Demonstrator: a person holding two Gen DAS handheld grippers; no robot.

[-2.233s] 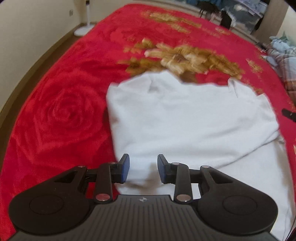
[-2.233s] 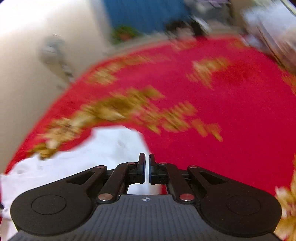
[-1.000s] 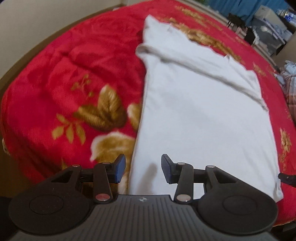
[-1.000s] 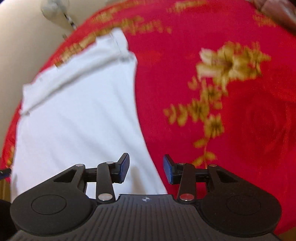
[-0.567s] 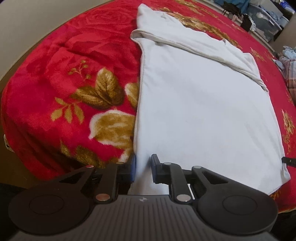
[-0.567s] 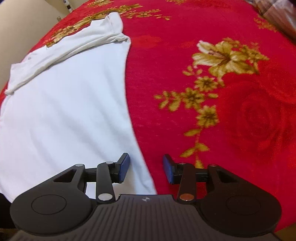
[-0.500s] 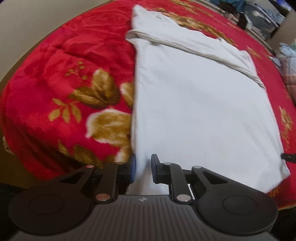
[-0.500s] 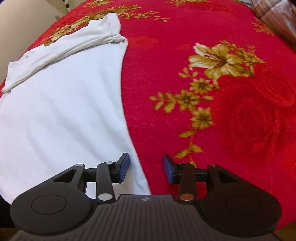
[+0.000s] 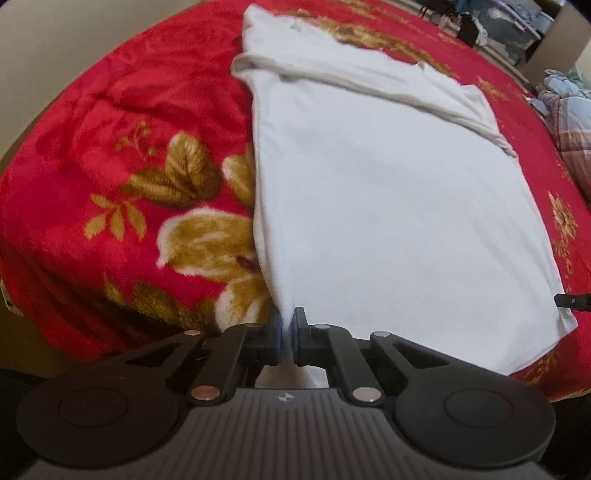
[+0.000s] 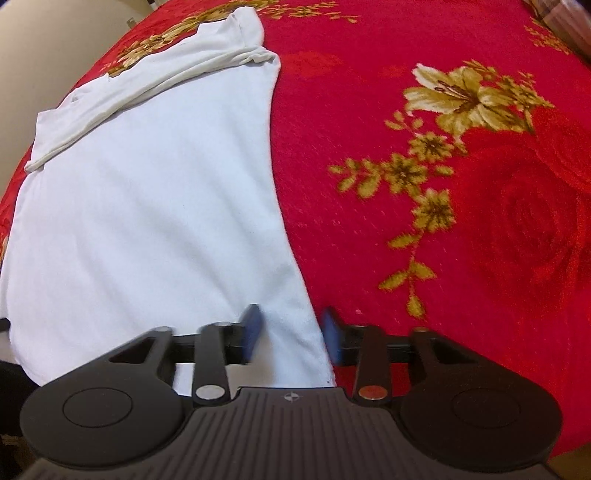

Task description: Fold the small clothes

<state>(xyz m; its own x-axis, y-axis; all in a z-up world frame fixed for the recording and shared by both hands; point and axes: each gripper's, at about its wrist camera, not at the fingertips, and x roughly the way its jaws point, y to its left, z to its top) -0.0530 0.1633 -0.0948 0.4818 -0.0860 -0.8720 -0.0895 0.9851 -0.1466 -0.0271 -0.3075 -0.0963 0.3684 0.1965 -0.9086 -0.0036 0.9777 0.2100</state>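
A white shirt (image 9: pixel 388 206) lies flat on a red flowered blanket (image 9: pixel 110 147), its far end folded over into a band. My left gripper (image 9: pixel 286 325) is shut on the shirt's near left corner, with cloth pinched between the pads. In the right wrist view the same shirt (image 10: pixel 147 206) fills the left half. My right gripper (image 10: pixel 291 328) is open, its blue pads on either side of the shirt's near right corner. The right gripper's tip (image 9: pixel 570 301) shows at the right edge of the left wrist view.
The blanket (image 10: pixel 461 203) drops off at the bed's near edge. A beige wall (image 9: pixel 92 40) runs along the left. A pile of plaid clothes (image 9: pixel 569 122) and storage clutter (image 9: pixel 509 26) lie at the far right.
My left gripper has closed from open onto the shirt's near left corner. My right gripper has stayed open and settled around the near right corner.
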